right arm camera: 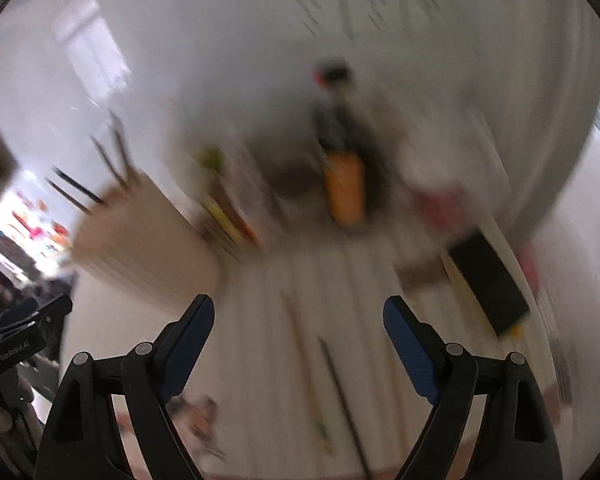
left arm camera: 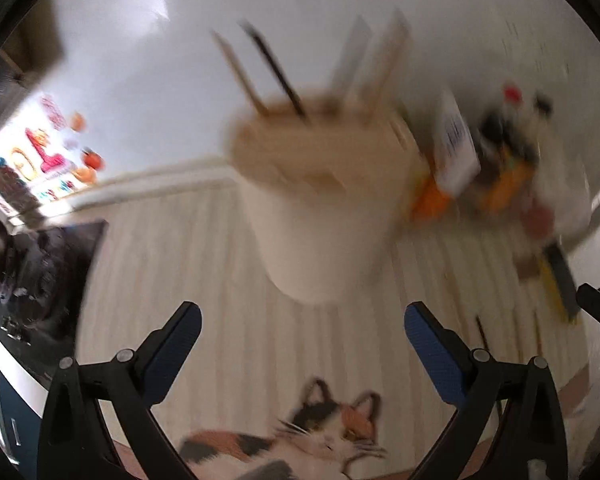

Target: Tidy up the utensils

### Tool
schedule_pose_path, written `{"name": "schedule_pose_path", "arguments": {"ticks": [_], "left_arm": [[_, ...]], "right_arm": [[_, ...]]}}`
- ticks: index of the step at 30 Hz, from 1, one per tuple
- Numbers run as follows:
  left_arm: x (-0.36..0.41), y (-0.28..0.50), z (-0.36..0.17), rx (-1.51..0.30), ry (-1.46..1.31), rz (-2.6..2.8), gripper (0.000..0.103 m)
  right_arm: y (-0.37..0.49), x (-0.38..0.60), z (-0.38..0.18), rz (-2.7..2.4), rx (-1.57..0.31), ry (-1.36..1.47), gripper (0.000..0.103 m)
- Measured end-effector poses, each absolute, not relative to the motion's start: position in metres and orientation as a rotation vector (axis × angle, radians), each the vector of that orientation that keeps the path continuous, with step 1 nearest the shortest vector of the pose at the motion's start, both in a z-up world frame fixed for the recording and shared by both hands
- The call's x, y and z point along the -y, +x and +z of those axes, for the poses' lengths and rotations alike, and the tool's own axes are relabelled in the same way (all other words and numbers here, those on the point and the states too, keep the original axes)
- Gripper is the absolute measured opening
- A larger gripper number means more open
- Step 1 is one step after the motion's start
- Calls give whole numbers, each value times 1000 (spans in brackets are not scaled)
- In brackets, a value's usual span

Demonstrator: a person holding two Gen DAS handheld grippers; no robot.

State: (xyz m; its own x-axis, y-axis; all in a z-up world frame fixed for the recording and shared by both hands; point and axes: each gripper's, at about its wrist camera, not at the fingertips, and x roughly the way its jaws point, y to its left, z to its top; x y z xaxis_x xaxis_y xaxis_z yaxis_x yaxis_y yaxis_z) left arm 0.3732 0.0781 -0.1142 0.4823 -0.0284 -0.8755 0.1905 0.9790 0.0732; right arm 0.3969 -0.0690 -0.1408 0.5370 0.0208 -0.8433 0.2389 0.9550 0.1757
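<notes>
My left gripper (left arm camera: pixel 302 330) and right gripper (right arm camera: pixel 298 322) both stand spread and empty, and thin dark chopstick-like sticks (right arm camera: pixel 342 388) lie loose on the pale striped worktop (right arm camera: pixel 260 320) just ahead of the right one. They look light, stiff and slippery, so I'd pinch one mid-shaft. The beige cylindrical utensil holder (left arm camera: pixel 320 216) stands beyond the left gripper, with blurred bottles and a black block right of that holder crowding the approach.

We are looking at a home setting, likely a dining or kitchen table: a striped tablecloth (left arm camera: pixel 220 248) with a cat picture (left arm camera: pixel 300 436), a beige utensil holder (left arm camera: pixel 324 208) against a white wall (left arm camera: pixel 180 80), and blurred bottles (right arm camera: pixel 344 188) behind it.
</notes>
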Motion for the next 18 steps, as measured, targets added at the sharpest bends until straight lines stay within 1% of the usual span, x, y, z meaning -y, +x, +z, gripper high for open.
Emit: {"name": "schedule_pose_path", "arguments": {"ticks": [2, 3, 4, 5, 7, 8, 10, 11, 13, 15, 18], "left_arm": [[-58, 366, -134, -1109, 181, -168, 103], [-41, 362, -149, -1147, 195, -198, 103], [-29, 360, -160, -1173, 202, -218, 103], [-20, 358, -167, -1193, 207, -236, 102], [6, 357, -191, -1269, 191, -293, 100], [16, 357, -200, -1307, 173, -318, 91], [34, 358, -218, -1380, 133, -358, 79], [42, 358, -227, -1409, 115, -372, 75], [58, 357, -239, -1438, 109, -383, 72], [72, 357, -247, -1450, 116, -386, 70], [86, 357, -255, -1452, 148, -382, 51]], "right_arm": [[386, 88, -167, -156, -1060, 297, 54], [379, 97, -181, -165, -1089, 307, 48], [372, 103, -192, -168, -1110, 322, 40], [364, 112, -204, -176, -1131, 345, 36], [354, 124, -220, -198, -1149, 357, 34], [347, 131, -228, -210, -1154, 364, 29], [338, 141, -239, -222, -1162, 384, 26], [336, 144, -242, -229, -1162, 392, 23], [329, 153, -251, -246, -1163, 408, 19], [322, 162, -259, -256, -1169, 436, 19], [314, 173, -266, -270, -1179, 461, 19]]}}
